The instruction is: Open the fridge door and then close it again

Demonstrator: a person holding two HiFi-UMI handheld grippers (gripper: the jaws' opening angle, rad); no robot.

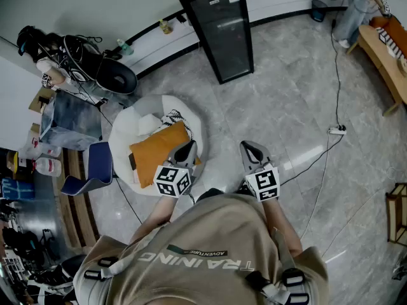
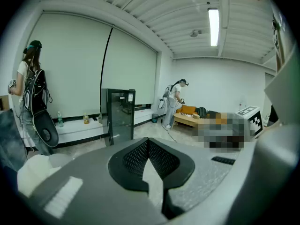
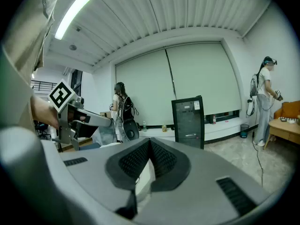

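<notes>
Head view: person holding left gripper (image 1: pixel 189 146) and right gripper (image 1: pixel 248 146) side by side, both pointing forward. Fingers of each gripper pressing together at tips, gripping nothing. Fridge (image 1: pixel 222 33) standing well ahead of both sets of fingers, roughly between them, door closed. Orange cushion (image 1: pixel 152 154) lying on white beanbag (image 1: pixel 127 132), below and left of left fingers.

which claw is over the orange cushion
The left claw: in the head view its tip overlaps the orange cushion on the white beanbag, while the right claw shows against bare grey floor.
</notes>
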